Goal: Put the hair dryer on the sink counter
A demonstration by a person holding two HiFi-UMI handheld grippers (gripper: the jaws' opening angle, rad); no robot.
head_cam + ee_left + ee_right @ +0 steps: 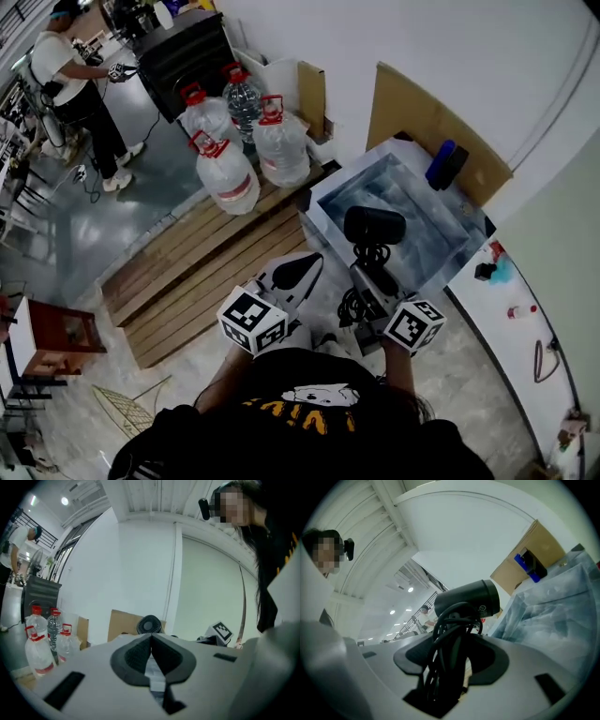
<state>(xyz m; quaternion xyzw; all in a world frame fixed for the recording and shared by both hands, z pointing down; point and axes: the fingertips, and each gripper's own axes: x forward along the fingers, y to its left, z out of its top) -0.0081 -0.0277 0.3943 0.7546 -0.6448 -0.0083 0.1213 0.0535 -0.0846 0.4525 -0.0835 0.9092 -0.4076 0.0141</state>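
A black hair dryer (374,226) with its cord coiled round the handle stands upright in my right gripper (371,274), just in front of the plastic-wrapped sink basin (448,246). In the right gripper view the jaws are shut on the corded handle, with the dryer's barrel (469,599) above my right gripper (452,660) and the wrapped sink (555,616) to the right. My left gripper (304,269) hangs beside it on the left, shut and empty. The left gripper view shows my left gripper (151,645) with its jaws meeting, and the dryer's round rear grille (149,624) beyond them.
Several large water bottles (236,145) stand on a wooden pallet (202,277) to the left. Cardboard (427,122) leans on the wall behind the sink, and a blue object (440,164) sits at its back edge. A white counter (525,342) runs along the right. A person (70,80) stands far left.
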